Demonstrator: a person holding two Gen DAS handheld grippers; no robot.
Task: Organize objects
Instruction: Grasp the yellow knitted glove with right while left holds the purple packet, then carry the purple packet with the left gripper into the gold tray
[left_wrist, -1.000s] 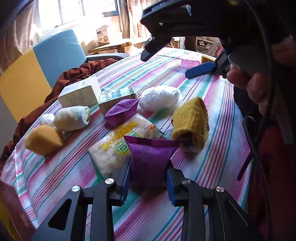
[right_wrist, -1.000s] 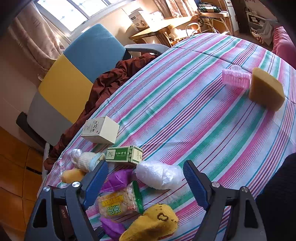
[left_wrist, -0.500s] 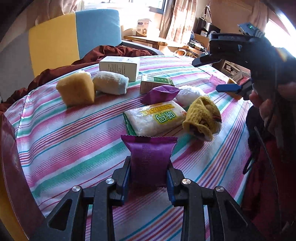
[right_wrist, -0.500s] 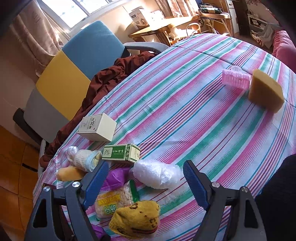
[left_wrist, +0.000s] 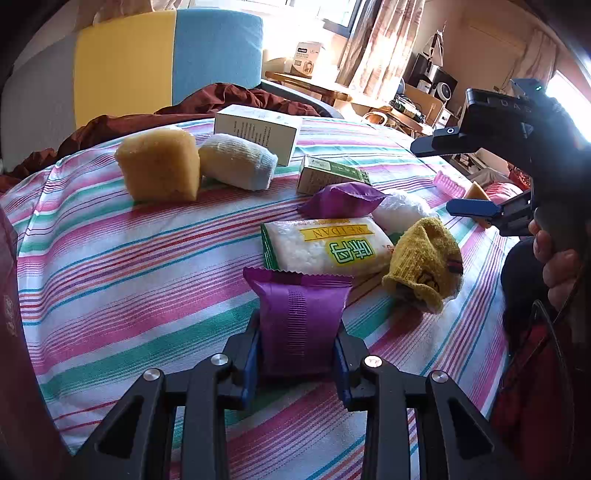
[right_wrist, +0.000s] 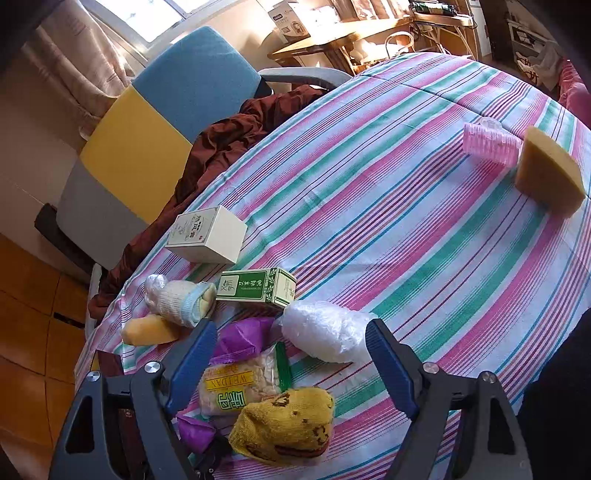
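Observation:
My left gripper (left_wrist: 297, 360) is shut on a purple snack packet (left_wrist: 297, 314), held at the near edge of the striped table (left_wrist: 110, 266). Beyond it lie a WEIDAN rice-snack bag (left_wrist: 325, 245), a yellow sock bundle (left_wrist: 424, 264), a second purple packet (left_wrist: 341, 199), a white plastic bundle (left_wrist: 400, 212), a green box (left_wrist: 332, 177), a white box (left_wrist: 256, 131), a white sock roll (left_wrist: 236, 162) and a yellow sponge (left_wrist: 159, 168). My right gripper (right_wrist: 291, 358) is open and empty, hovering above the cluster; it also shows in the left wrist view (left_wrist: 472, 177).
A pink hair roller (right_wrist: 489, 144) and a second yellow sponge (right_wrist: 546, 177) lie at the table's far right. A yellow-and-blue chair (right_wrist: 159, 122) with a brown cloth (right_wrist: 236, 136) stands behind the table. The table edge falls away at the left.
My left gripper has pulled the purple packet back from the cluster toward the near table edge and swung left. The right gripper has barely moved and stays open.

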